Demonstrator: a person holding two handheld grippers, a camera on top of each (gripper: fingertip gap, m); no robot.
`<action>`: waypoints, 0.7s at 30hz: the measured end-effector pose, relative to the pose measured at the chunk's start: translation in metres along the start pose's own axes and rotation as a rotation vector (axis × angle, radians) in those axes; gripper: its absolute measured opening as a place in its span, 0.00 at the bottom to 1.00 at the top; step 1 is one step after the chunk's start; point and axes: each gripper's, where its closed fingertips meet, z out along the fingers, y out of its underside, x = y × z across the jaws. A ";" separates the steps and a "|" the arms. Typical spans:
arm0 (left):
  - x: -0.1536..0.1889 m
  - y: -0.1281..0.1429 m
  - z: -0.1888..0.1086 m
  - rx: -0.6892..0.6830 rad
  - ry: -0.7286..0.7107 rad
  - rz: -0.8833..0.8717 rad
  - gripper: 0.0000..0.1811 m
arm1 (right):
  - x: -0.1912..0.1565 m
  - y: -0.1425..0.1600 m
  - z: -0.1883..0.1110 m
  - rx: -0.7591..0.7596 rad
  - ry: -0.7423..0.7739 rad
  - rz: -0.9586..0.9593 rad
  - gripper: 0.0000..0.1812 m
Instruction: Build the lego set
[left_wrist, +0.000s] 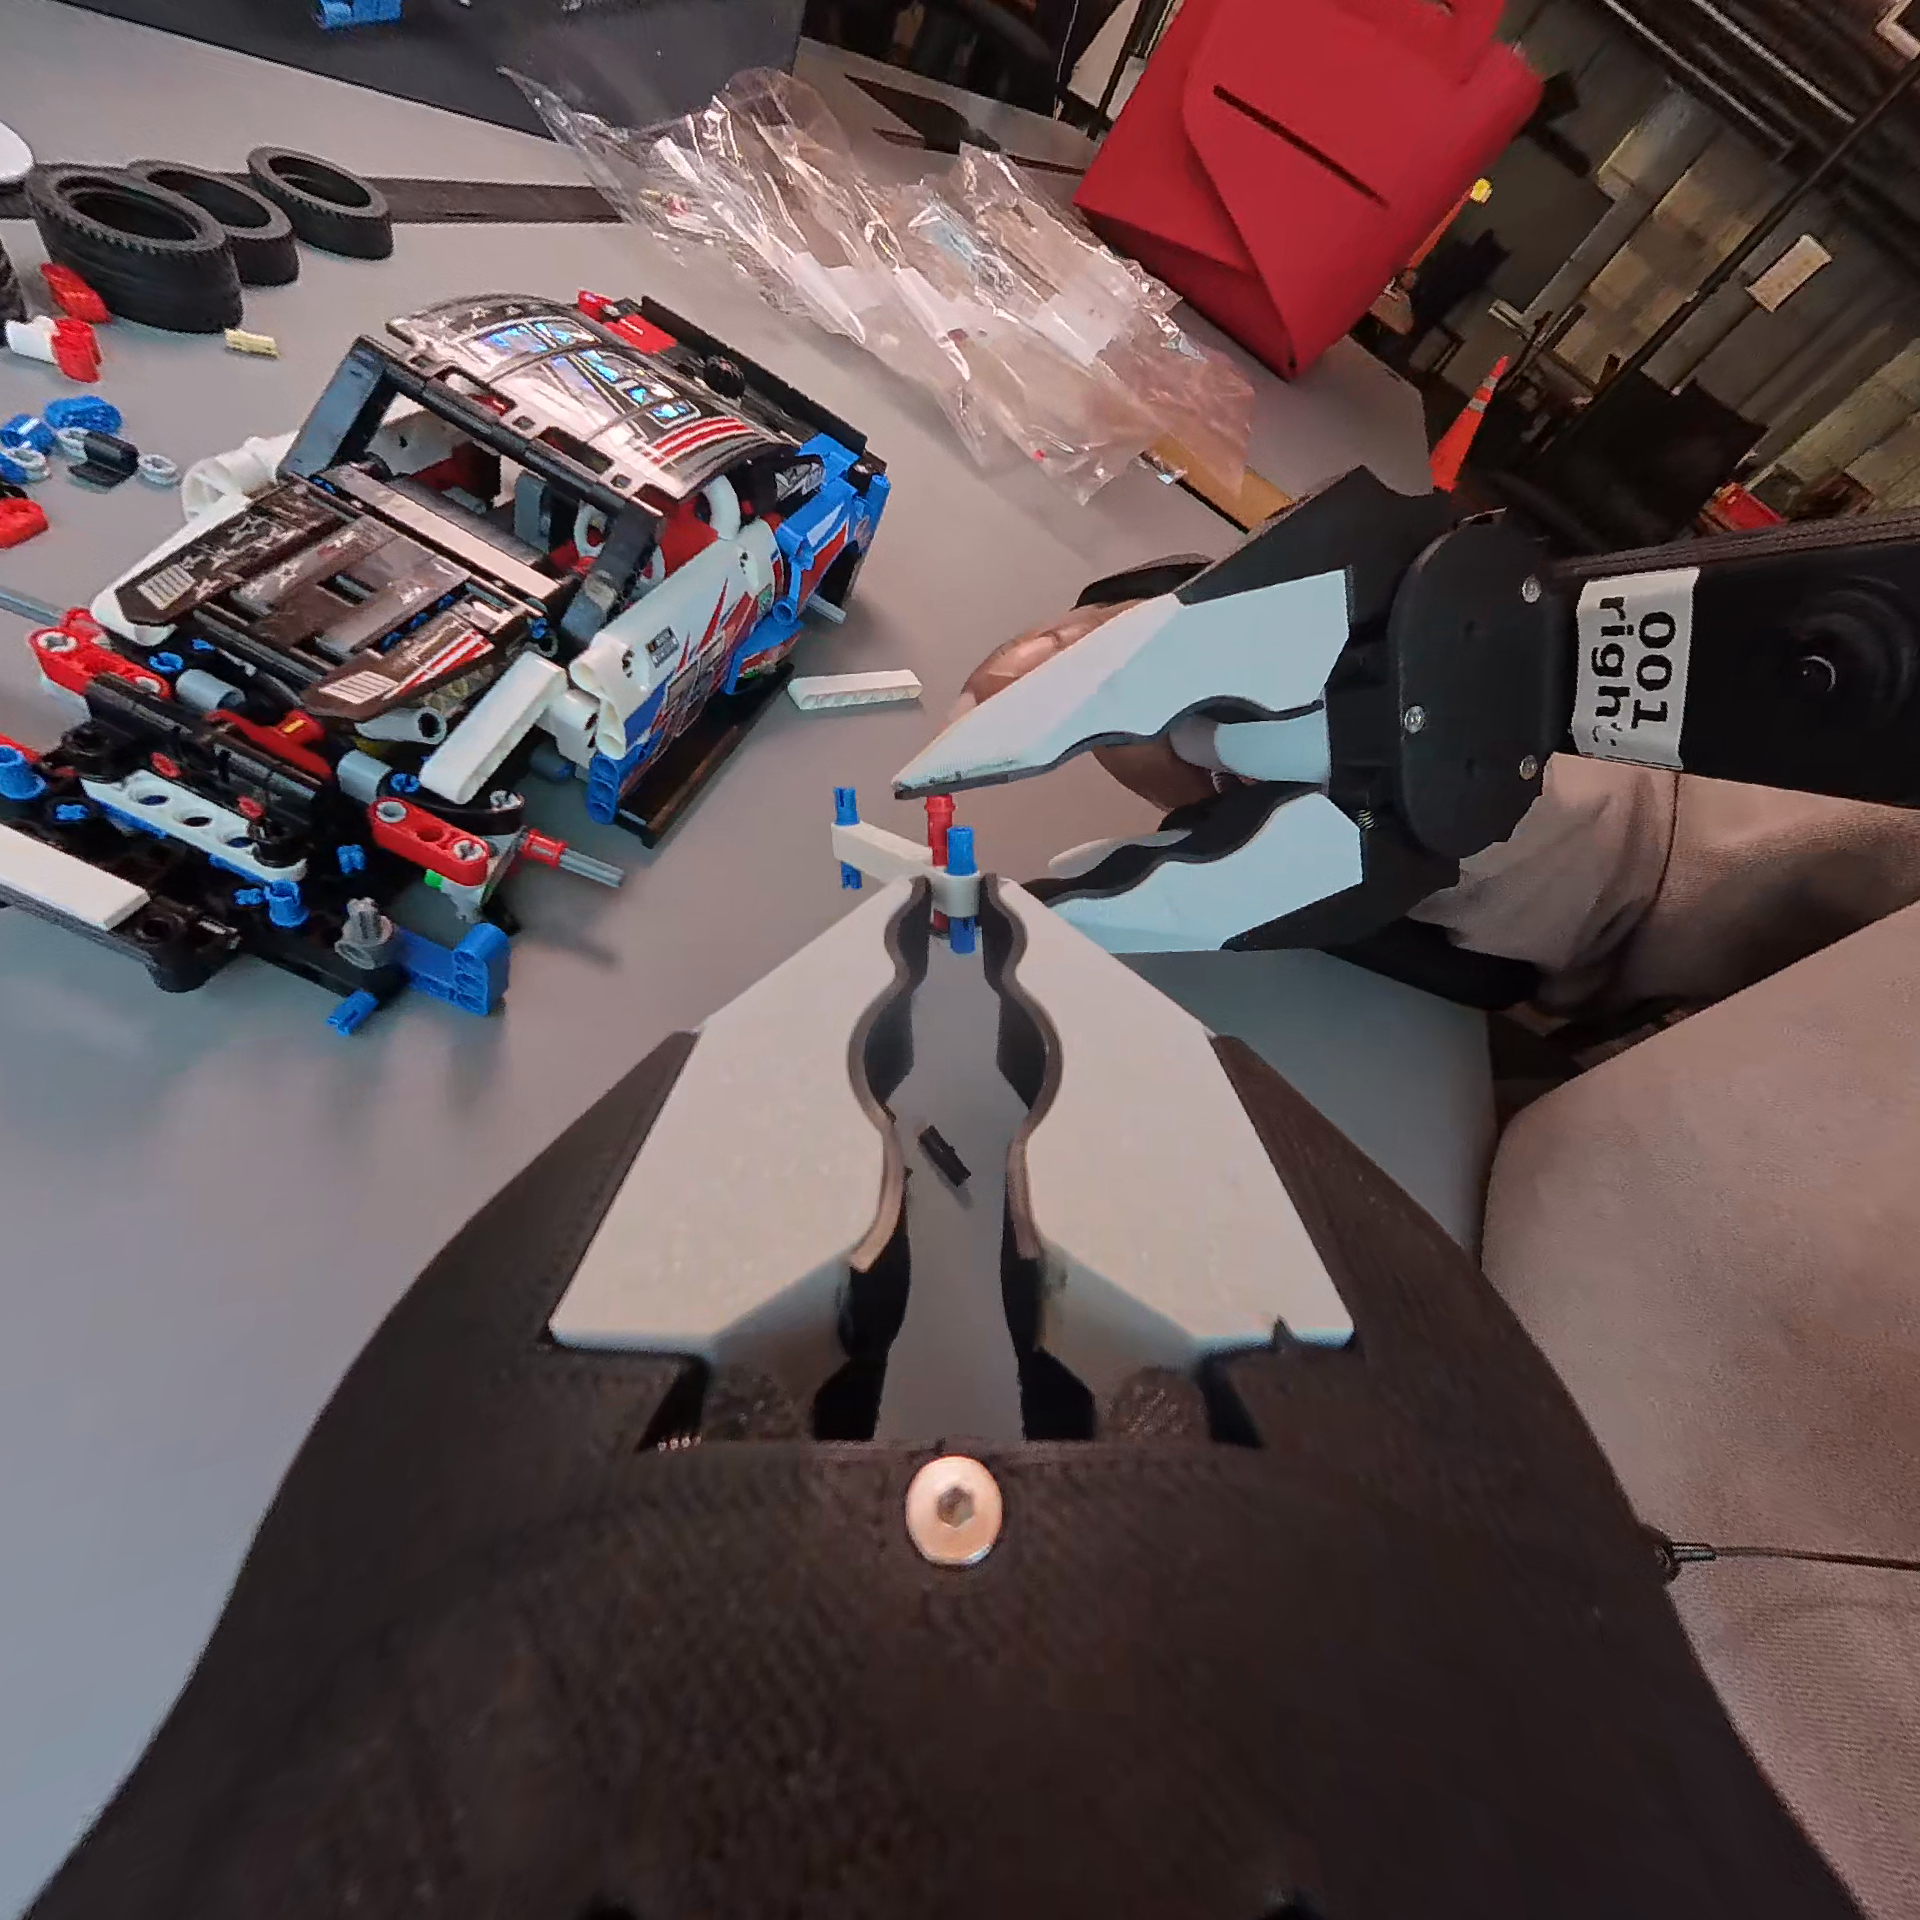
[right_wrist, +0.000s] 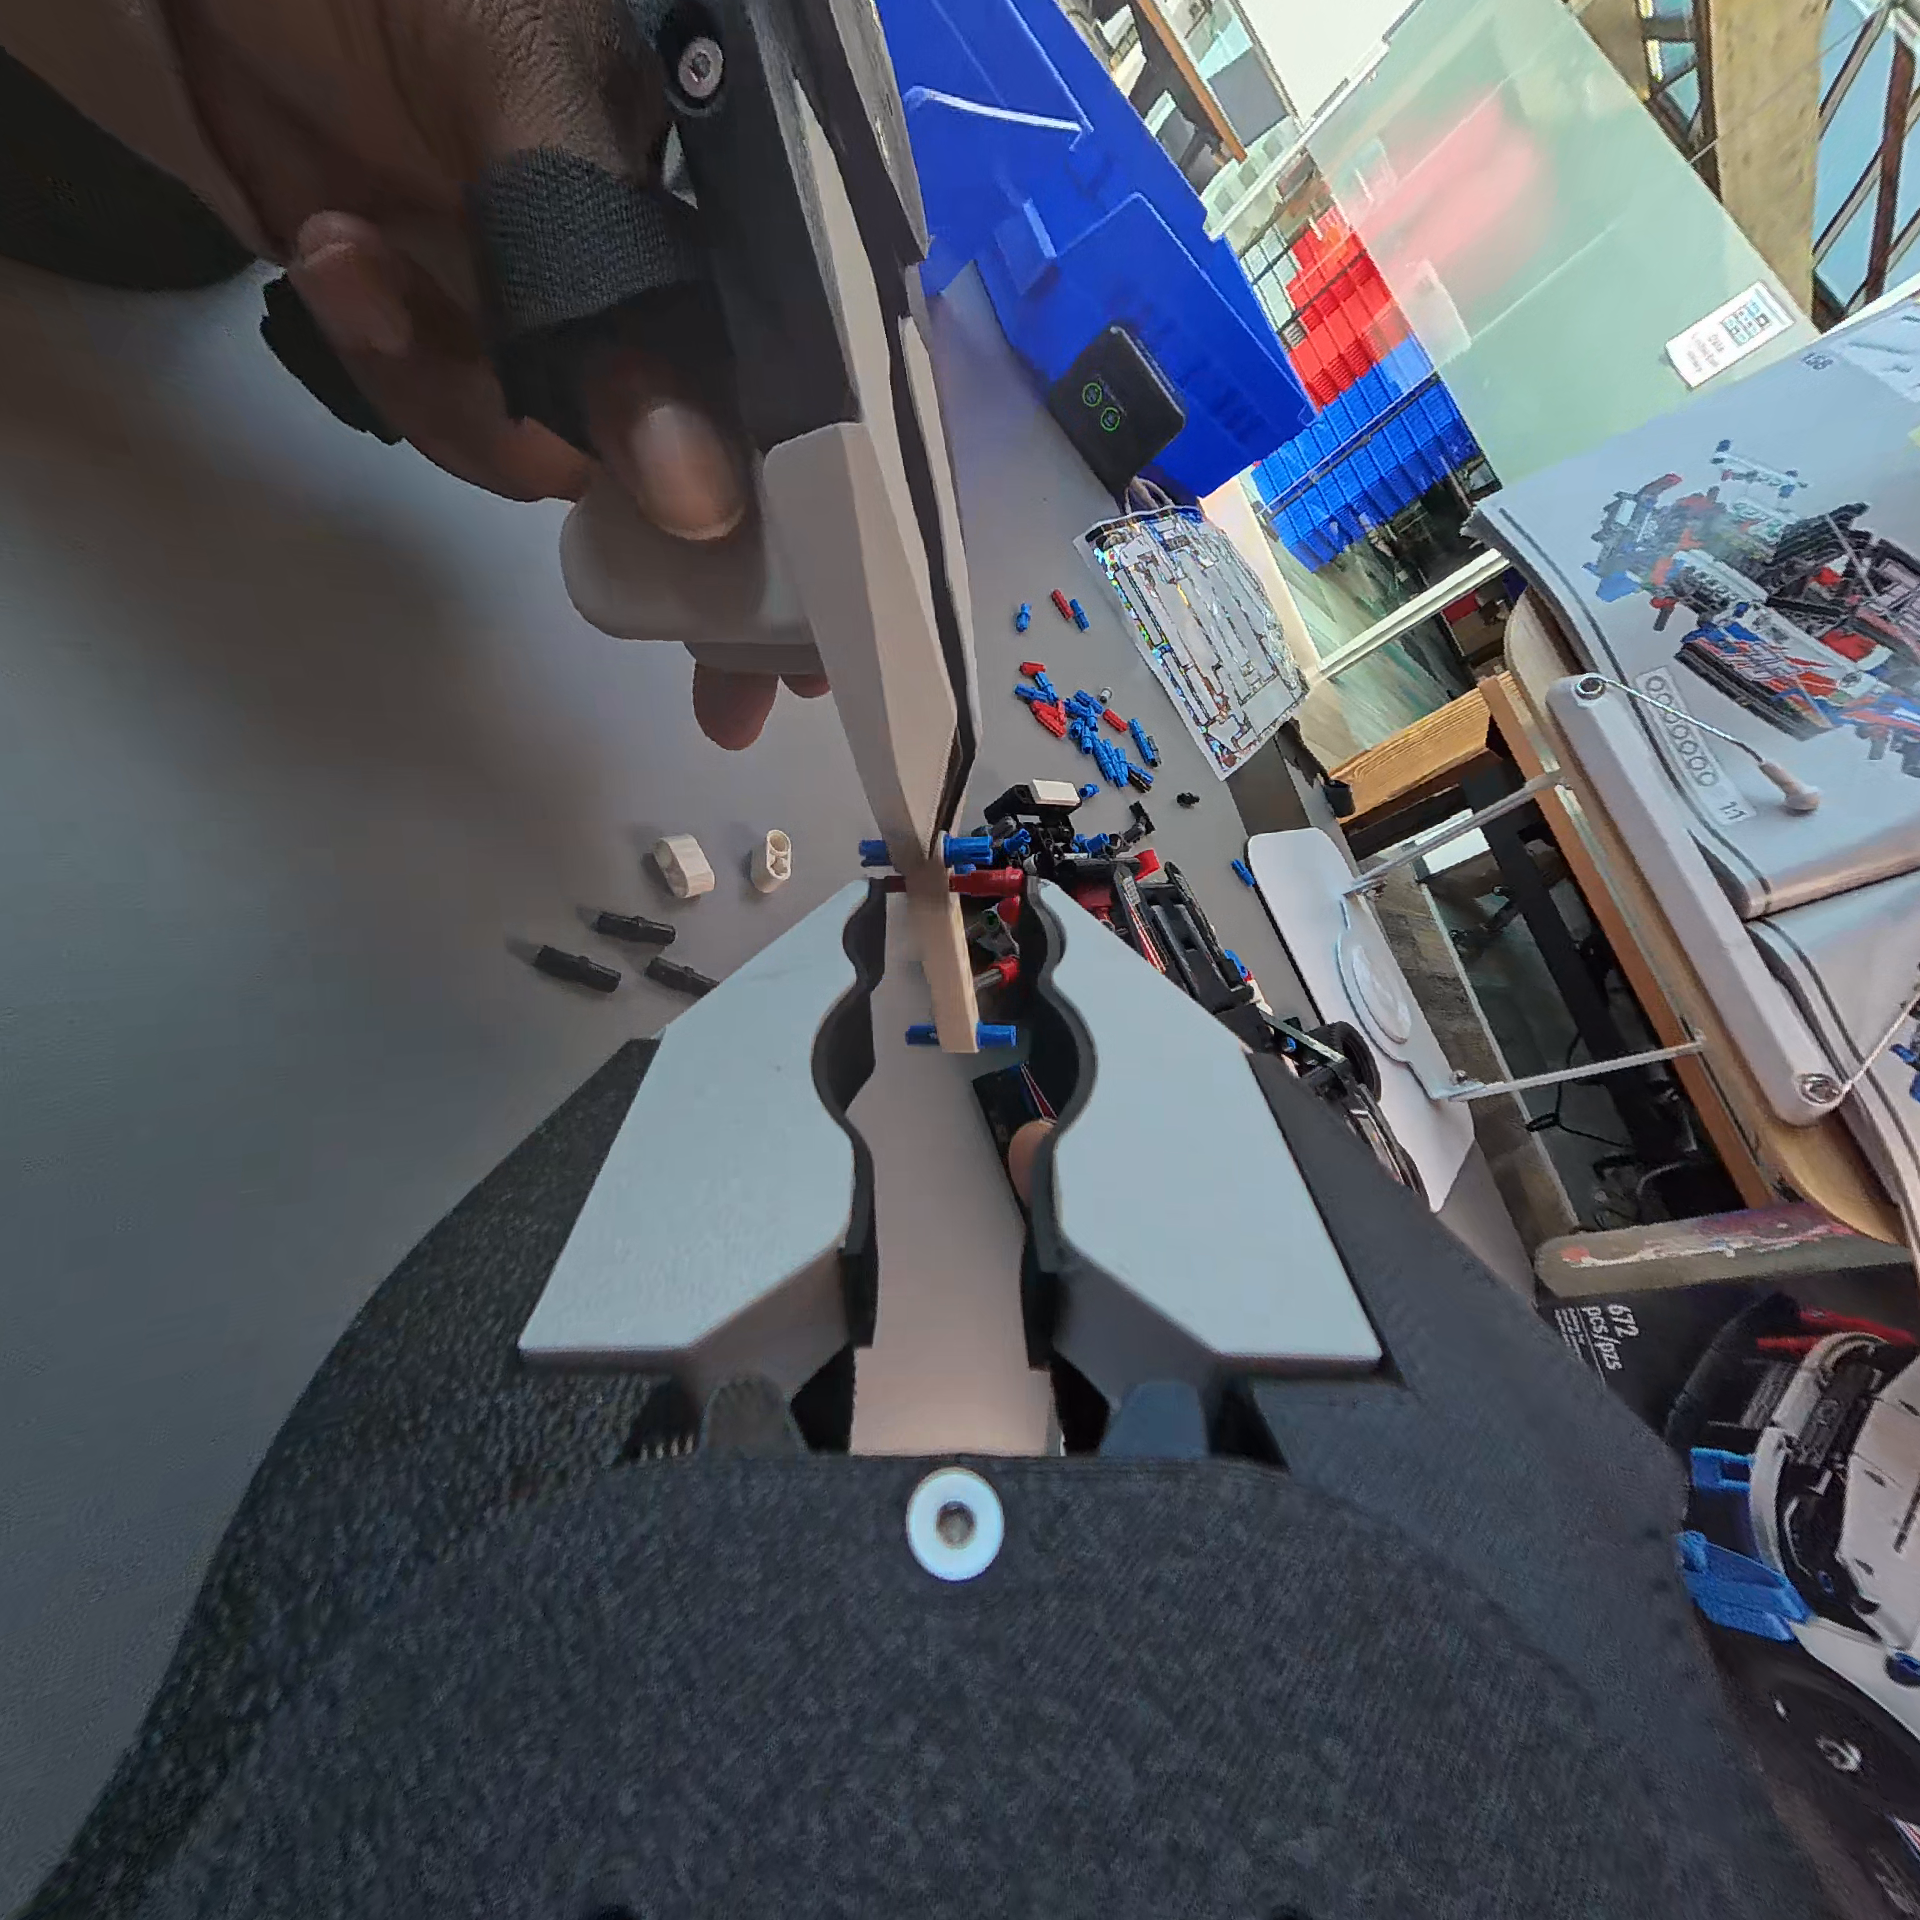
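My left gripper (left_wrist: 951, 899) is shut on one end of a short white beam (left_wrist: 883, 847) that carries blue pins (left_wrist: 958, 847) and a red pin (left_wrist: 940, 810), and holds it above the grey table (left_wrist: 312, 1195). My right gripper (left_wrist: 977, 831) comes in from the right, open, with its upper finger resting on the top of the red pin. In the right wrist view, the right gripper (right_wrist: 951, 894) straddles the beam (right_wrist: 951, 977) and red pin (right_wrist: 982, 883), while the left gripper (right_wrist: 925, 831) comes down from above. The part-built Lego car (left_wrist: 468, 582) stands to the left.
Black tyres (left_wrist: 156, 229), clear plastic bags (left_wrist: 935, 281) and a red box (left_wrist: 1299, 156) lie at the back. A loose white beam (left_wrist: 854, 688) lies by the car. Loose blue and red pins (right_wrist: 1091, 717), black pins (right_wrist: 613, 951), a sticker sheet (right_wrist: 1195, 634) and an instruction book (right_wrist: 1766, 623) are nearby. The grippers are tip to tip, or close to it.
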 end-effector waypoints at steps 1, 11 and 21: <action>0.000 0.000 0.000 -0.003 0.004 0.002 0.04 | 0.000 0.000 0.000 0.002 -0.001 0.002 0.13; 0.016 -0.014 -0.009 0.106 0.254 -0.216 0.03 | 0.001 -0.016 -0.013 0.127 -0.022 -0.030 0.13; 0.023 -0.024 -0.013 0.176 0.388 -0.378 0.03 | 0.007 -0.023 -0.021 0.171 0.022 -0.095 0.12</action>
